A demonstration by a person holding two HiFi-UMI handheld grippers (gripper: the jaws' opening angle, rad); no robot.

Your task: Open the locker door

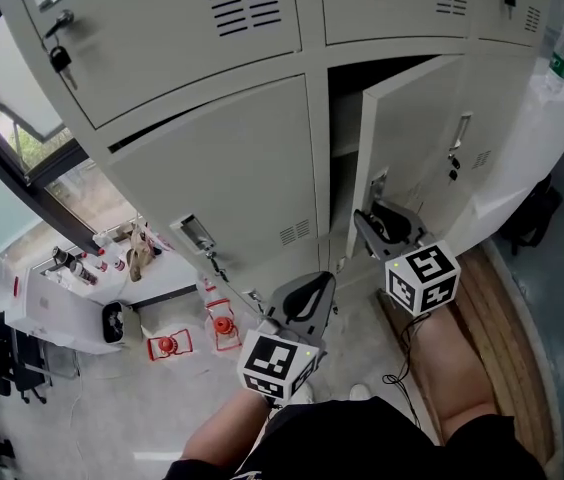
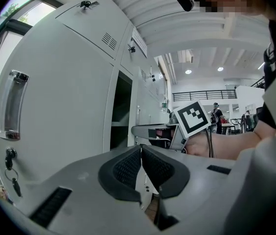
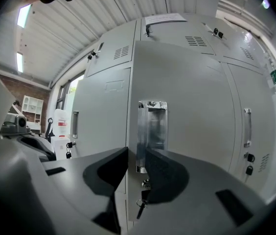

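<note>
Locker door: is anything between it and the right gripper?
Nothing visible. The locker door is ajar, and its free edge, beside the handle, sits between the fingers of the right gripper.

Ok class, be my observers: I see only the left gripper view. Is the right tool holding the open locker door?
Observer: Yes; the right gripper view shows the right tool closed on the free edge of the pale grey metal locker door, beside its shiny recessed handle.
Operator: Anything below that handle?
Observer: A small dark key dangles there.
</note>
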